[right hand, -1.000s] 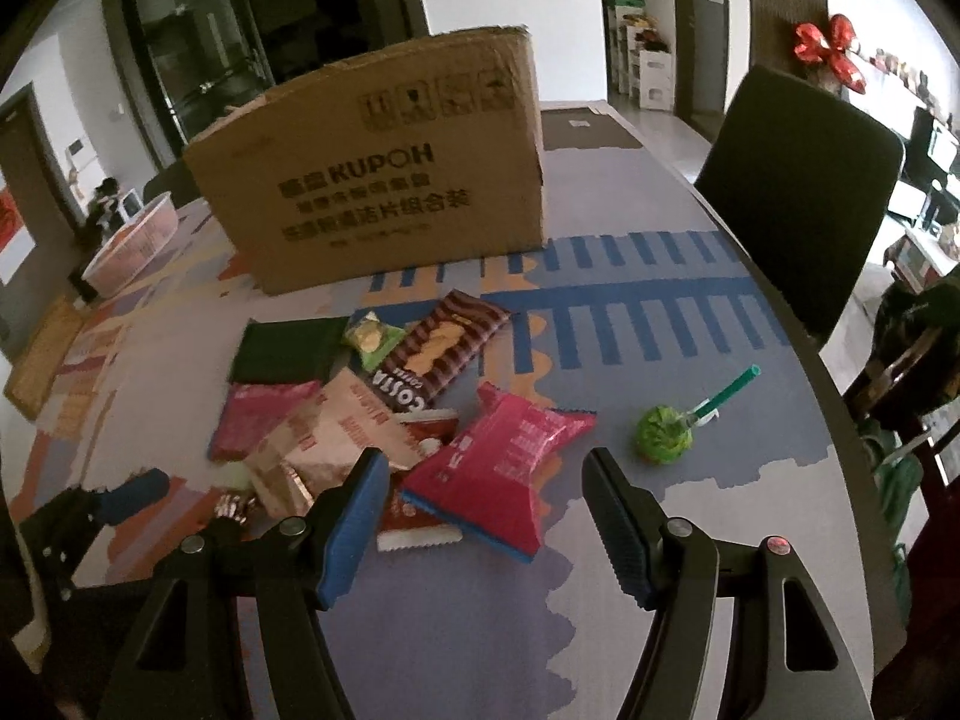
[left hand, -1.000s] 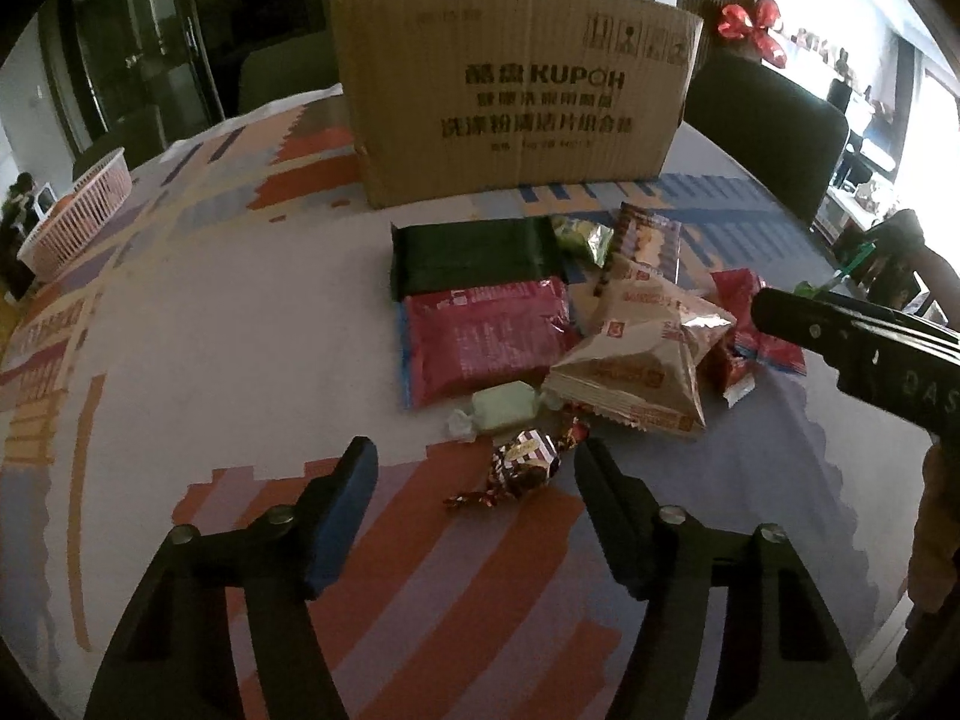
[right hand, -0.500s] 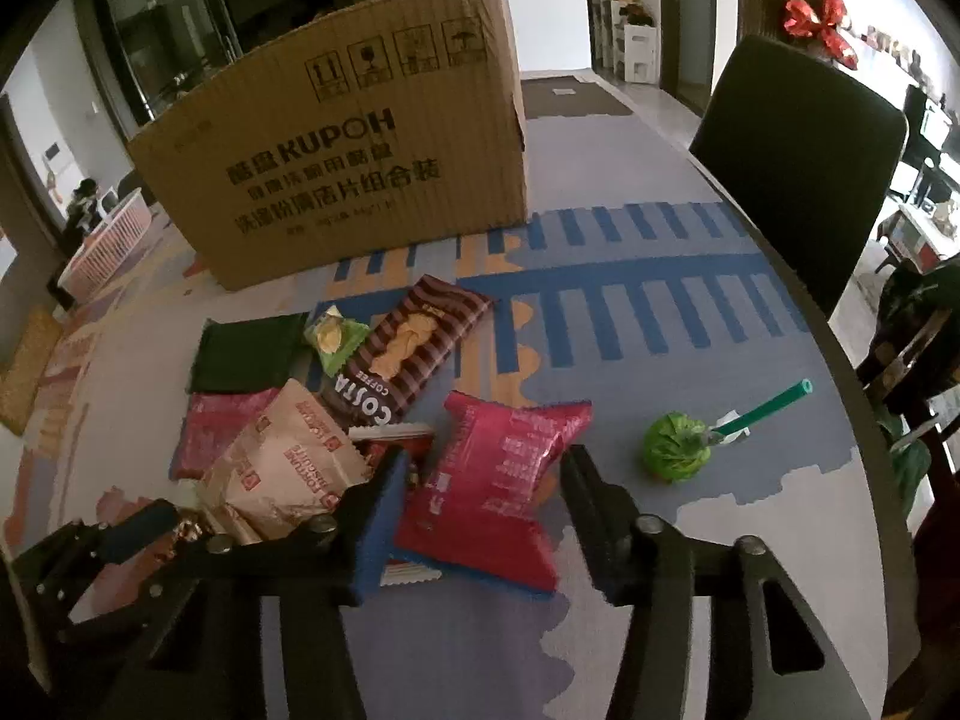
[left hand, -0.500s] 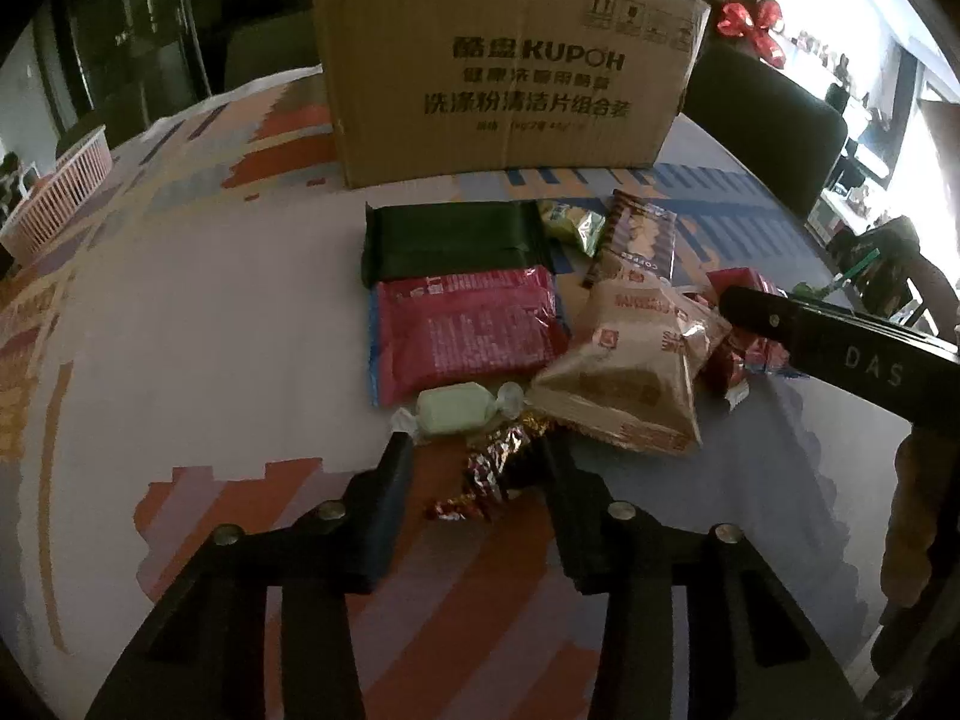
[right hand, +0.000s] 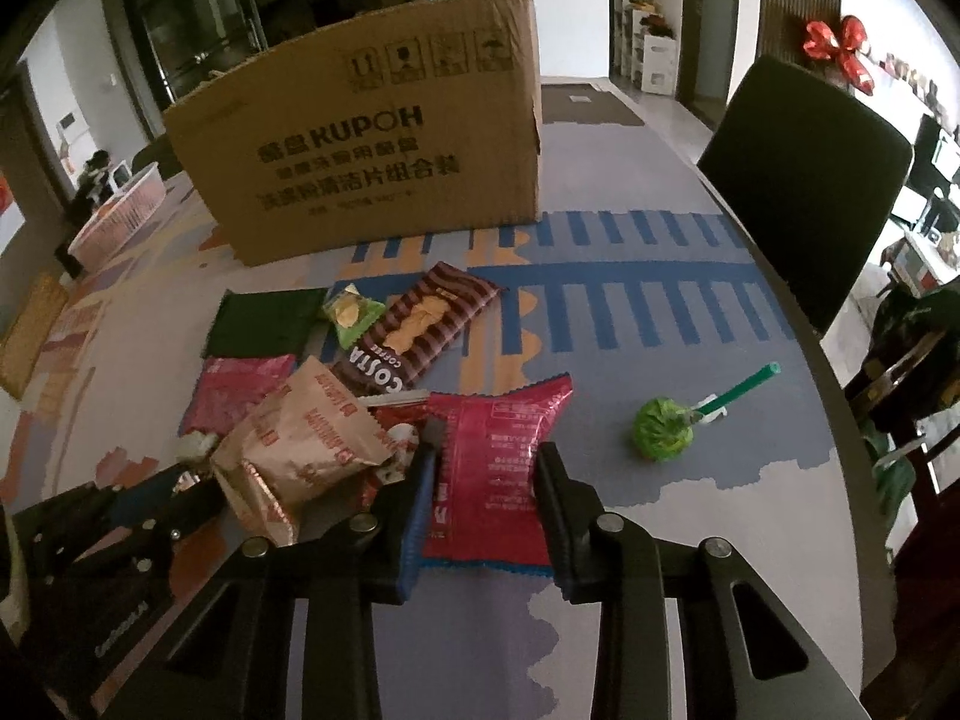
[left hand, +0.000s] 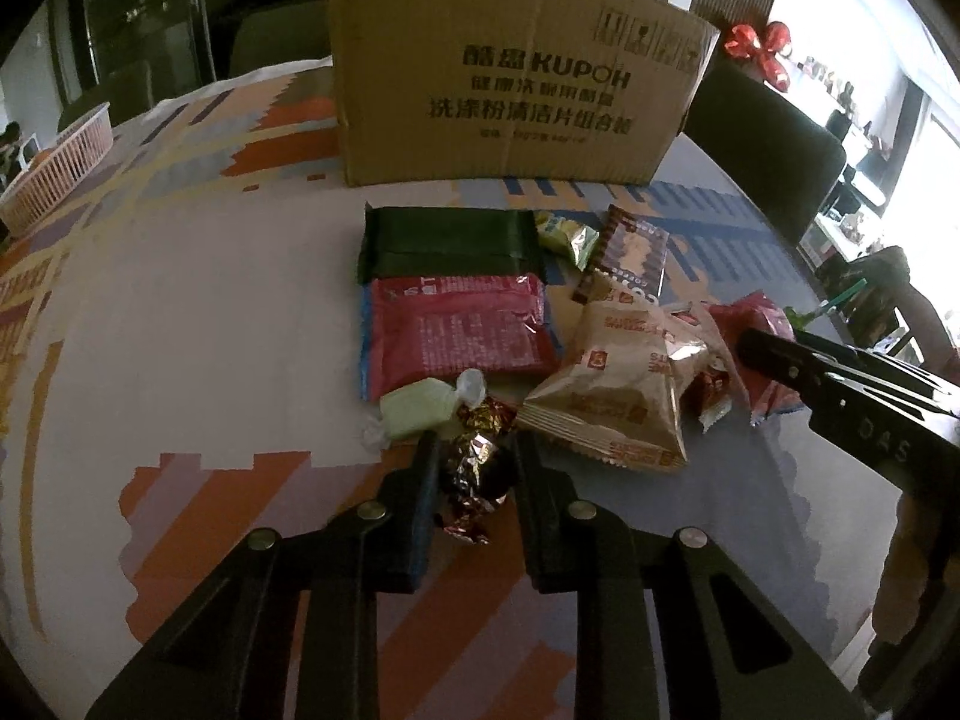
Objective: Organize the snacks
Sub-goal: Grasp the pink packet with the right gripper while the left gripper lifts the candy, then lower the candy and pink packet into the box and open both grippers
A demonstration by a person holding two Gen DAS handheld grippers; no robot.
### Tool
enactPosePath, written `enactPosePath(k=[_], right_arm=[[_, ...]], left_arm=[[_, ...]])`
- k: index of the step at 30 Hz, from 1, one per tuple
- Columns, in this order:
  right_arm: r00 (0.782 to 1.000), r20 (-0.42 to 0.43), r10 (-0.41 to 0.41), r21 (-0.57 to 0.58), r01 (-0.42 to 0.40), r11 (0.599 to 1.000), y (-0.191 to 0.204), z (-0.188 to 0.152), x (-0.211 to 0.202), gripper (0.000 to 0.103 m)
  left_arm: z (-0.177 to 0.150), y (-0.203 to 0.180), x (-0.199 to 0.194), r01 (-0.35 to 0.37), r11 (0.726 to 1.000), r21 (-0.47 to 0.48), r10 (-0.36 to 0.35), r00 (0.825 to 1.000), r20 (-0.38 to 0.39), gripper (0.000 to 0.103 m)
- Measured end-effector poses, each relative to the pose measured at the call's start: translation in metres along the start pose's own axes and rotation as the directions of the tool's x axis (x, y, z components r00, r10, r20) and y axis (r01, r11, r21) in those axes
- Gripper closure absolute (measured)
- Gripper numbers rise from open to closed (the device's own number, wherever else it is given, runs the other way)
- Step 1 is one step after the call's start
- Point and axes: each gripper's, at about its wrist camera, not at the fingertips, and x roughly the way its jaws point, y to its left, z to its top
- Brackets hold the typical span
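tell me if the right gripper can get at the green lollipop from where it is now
Probably not yet. The right gripper has its fingers around the pink snack packet, so it is occupied. The green lollipop lies alone to its right on bare tablecloth, with nothing blocking it.

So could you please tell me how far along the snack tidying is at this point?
Early on. Nothing looks sorted yet: the packets all lie loose on the table in front of the box. In hand: the left gripper has its jaws closed on the foil candy, and the right gripper is around the red packet. Left: the green packet, tan bag, Costa bar, lollipop and the rest.
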Motion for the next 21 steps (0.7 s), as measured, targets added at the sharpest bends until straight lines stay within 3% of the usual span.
enactPosePath(k=[9,21], right_arm=[[0.999,0.049,0.014,-0.027,-0.012,1.000,0.005,-0.004,-0.026,0.069],[0.987,0.141,0.074,-0.062,-0.066,0.996,0.015,0.004,-0.064,0.069]], left_arm=[[-0.001,-0.003,-0.018,-0.001,1.000,-0.004,0.002,1.000,0.031,0.079],[0.017,-0.009,-0.065,0.003,1.000,0.009,-0.004,0.989,0.151,0.079]])
